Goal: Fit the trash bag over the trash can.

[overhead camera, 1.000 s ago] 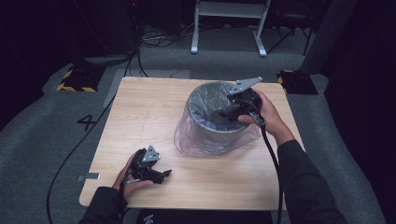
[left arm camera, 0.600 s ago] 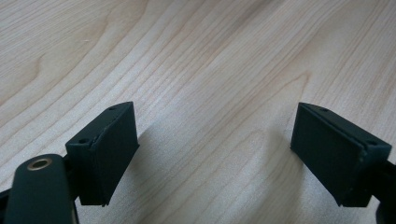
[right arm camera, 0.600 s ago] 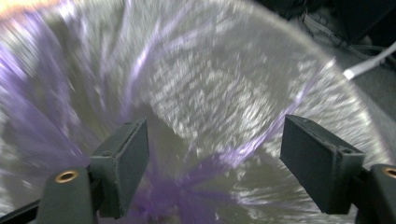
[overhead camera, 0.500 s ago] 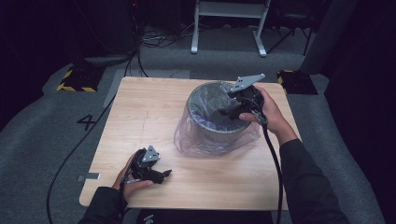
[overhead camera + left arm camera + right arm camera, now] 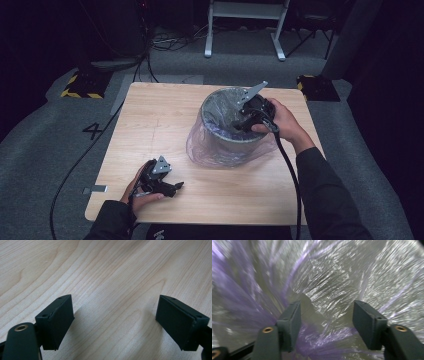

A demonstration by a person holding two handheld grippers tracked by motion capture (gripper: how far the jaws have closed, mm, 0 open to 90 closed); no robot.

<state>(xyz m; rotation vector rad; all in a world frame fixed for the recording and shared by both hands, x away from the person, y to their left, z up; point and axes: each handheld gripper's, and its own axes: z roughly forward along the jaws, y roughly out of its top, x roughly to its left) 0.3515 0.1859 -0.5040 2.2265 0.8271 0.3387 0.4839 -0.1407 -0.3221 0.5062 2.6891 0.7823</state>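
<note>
A grey bin (image 5: 231, 131) stands on the right half of the wooden table (image 5: 150, 125), lined with a thin, clear bag (image 5: 210, 150) tinged purple. The bag's loose skirt hangs over the rim and spreads in a crumpled ring on the table around the bin's base.

The right tool (image 5: 240, 122) reaches down into the bin's mouth from the right side, held by the right hand (image 5: 282, 122), which rests at the rim. Its black cable (image 5: 287, 170) trails back along the dark sleeve. In the right gripper view the right tool (image 5: 325, 322) points at the wrinkled liner inside the bin – shiny folds with purple streaks all around. Its jaws have just been closing, yet a gap remains between them, and a fold of the bag (image 5: 322, 337) lies in that gap; whether the pads already press on it I cannot tell.

The left tool (image 5: 172, 187) lies near the table's front-left edge, well apart from the bin, cradled in the left hand (image 5: 142, 187). In the left gripper view the left tool (image 5: 115, 322) has its jaws standing wide open – bare wood grain between them, nothing held.
</note>
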